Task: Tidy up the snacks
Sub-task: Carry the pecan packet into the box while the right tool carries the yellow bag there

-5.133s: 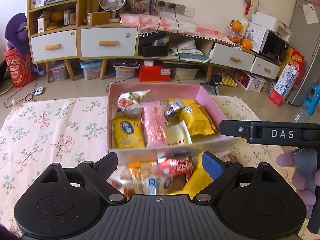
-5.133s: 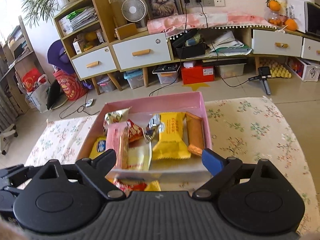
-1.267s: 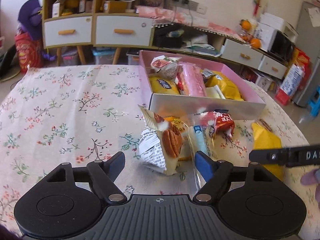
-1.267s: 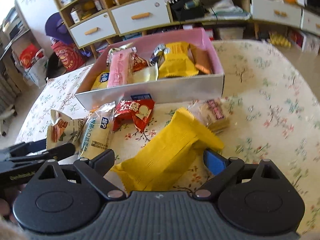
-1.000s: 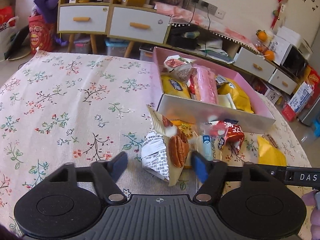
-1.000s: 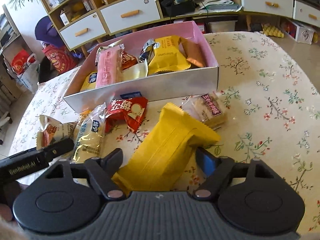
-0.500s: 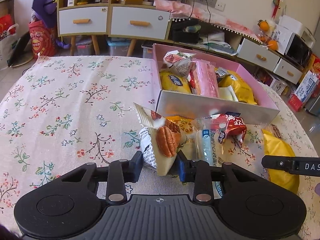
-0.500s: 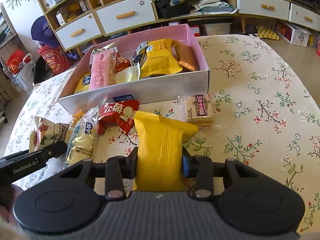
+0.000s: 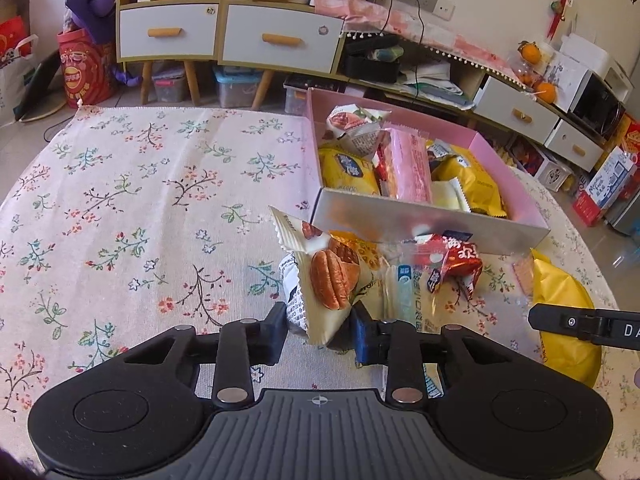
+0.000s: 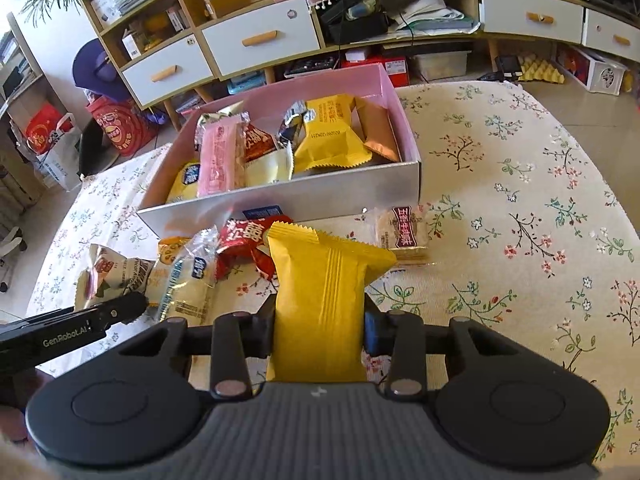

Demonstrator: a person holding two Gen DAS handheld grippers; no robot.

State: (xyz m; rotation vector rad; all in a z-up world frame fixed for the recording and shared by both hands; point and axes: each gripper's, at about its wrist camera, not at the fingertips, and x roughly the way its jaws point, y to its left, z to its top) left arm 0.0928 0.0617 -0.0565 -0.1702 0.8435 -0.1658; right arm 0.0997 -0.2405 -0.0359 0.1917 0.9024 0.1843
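From the left wrist view, the left gripper (image 9: 318, 330) has just closed its jaws on the pecan snack packet (image 9: 328, 284), pinching its lower end so the pack stands up off the floral cloth of the counter (image 9: 120, 208). It is taken by the tail end, I'd judge, so the rest hangs free for dropping into the pink box (image 9: 508, 172), which sits toward the far right edge of the counter, already lined with packets standing in a row. Just beside the held pack lie a clear wrapped biscuit bar (image 9: 404, 292) and a red foil snack (image 9: 456, 256), both against the near wall of the box. At the right edge the other tool's finger shows the letters "D" and part of an "A".

From the right wrist view, the right gripper (image 10: 320, 330) has also just closed, and it pinches the yellow pouch (image 10: 324, 288) across its width, the crimped top pointing toward the box (image 10: 280, 196). A wafer pack with a brown label (image 10: 404, 228) lies on the cloth just ahead, near the box's near right corner; its label is too small for me to read. The left tool's arm reads "GenRobot.AI". The red foil snack (image 10: 244, 240) carries large white Chinese characters. Both packs look ready to be carried into the box next.
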